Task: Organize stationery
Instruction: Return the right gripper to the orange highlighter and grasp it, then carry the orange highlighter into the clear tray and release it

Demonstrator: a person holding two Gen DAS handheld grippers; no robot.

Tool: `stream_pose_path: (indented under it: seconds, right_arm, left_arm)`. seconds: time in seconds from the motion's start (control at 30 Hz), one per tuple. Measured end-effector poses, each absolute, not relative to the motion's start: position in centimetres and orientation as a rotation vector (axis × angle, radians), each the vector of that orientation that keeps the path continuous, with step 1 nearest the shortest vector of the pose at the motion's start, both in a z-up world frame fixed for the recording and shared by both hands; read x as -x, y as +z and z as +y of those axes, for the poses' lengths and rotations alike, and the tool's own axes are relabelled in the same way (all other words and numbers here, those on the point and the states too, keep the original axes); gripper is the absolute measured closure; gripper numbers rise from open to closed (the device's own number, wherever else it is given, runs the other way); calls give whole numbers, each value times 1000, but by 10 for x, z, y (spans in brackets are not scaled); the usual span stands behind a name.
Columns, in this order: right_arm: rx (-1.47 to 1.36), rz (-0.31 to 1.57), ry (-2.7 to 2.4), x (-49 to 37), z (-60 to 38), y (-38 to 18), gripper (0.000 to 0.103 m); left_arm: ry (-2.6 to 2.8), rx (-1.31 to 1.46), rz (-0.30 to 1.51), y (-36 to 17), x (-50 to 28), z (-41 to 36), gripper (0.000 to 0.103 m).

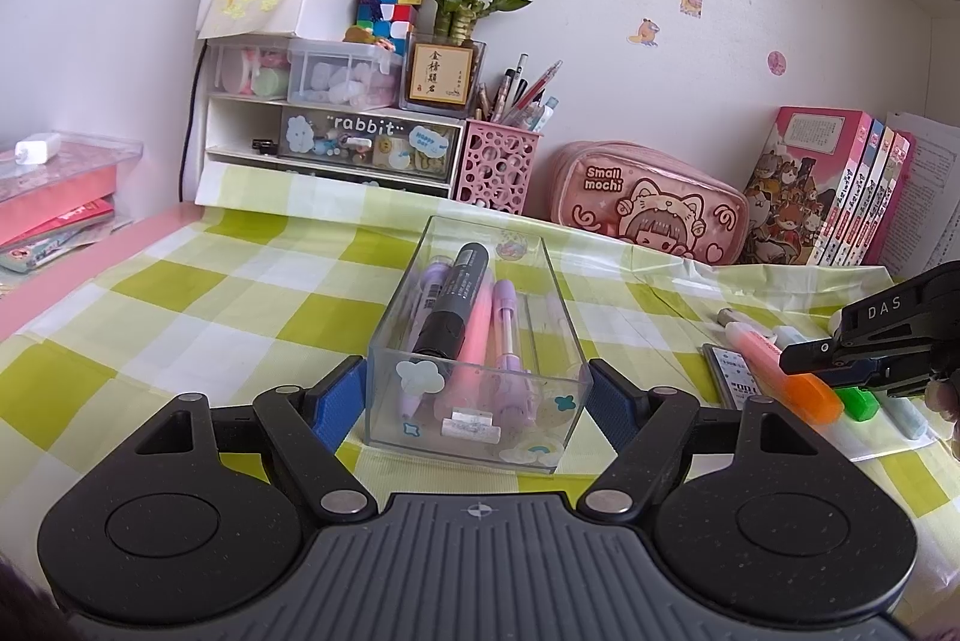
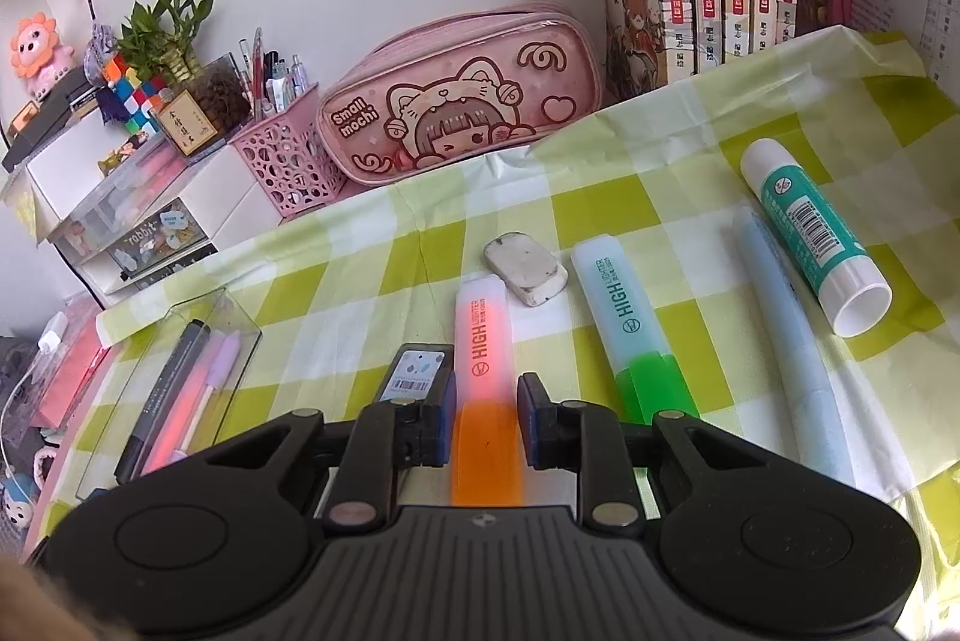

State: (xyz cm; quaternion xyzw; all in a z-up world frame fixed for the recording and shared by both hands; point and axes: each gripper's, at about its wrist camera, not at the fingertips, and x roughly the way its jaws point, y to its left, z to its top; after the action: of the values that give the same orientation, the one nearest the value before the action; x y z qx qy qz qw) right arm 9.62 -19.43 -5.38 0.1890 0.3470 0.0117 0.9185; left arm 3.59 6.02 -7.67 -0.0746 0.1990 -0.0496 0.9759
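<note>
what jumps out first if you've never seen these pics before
Front and centre is the clear box of pens, with a black marker lying on top, flanked by the open left gripper on the green checked cloth. In the right wrist view the right gripper straddles the orange highlighter, first in a row with a green highlighter and a glue stick. Behind, the pink Small mochi pencil case leans against the wall.
</note>
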Motion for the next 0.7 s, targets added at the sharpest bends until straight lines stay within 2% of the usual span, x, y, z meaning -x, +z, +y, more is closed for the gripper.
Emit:
stream_pose_path:
  seconds: [0.67, 0.7]
  right_arm:
    - [-470, 692, 99, -91, -186, -40, 86]
    - [-475, 690, 103, -90, -186, -39, 95]
  left_arm:
    - [-102, 154, 403, -76, -37, 64, 27]
    - [-102, 156, 404, -76, -37, 63, 27]
